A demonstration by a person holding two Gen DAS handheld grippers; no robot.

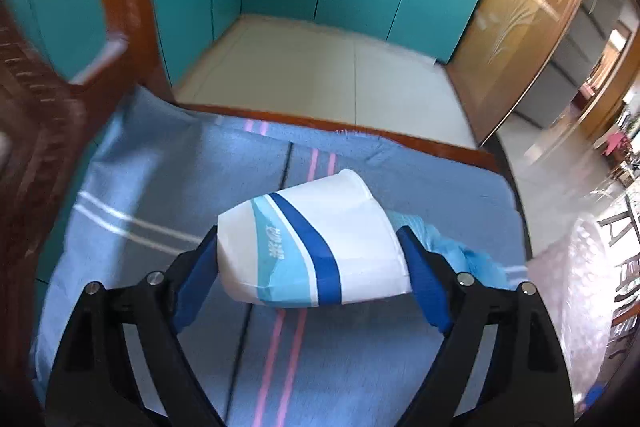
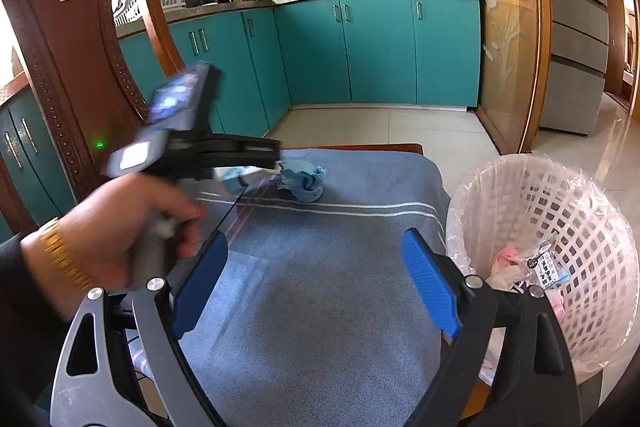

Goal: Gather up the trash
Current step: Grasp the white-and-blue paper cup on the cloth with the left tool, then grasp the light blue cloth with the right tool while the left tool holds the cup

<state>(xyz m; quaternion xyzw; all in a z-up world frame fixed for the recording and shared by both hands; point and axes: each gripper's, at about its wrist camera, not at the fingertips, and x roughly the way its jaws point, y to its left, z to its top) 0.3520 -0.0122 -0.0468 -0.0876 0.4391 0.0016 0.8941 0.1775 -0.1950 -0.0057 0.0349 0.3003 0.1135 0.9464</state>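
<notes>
Crushing threatens the paper cup (image 1: 316, 247) clenched sideways in the left gripper (image 1: 312, 255), which could slip before reaching the lined basket (image 2: 560, 195), while the right gripper (image 2: 316, 267) gapes with nothing in it.

Both wrist views look forward and down, close over the blue cloth (image 1: 160, 187) – shared ground.

White paper cup (image 1: 320, 247) with blue bands, blue striped cloth (image 2: 320, 307) (pink, white lines), teal cabinets (image 2: 380, 47)

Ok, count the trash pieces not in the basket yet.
2: a paper cup clamped in the left gripper, and a blue wad on the cloth beyond it. More may be hidden.
</notes>
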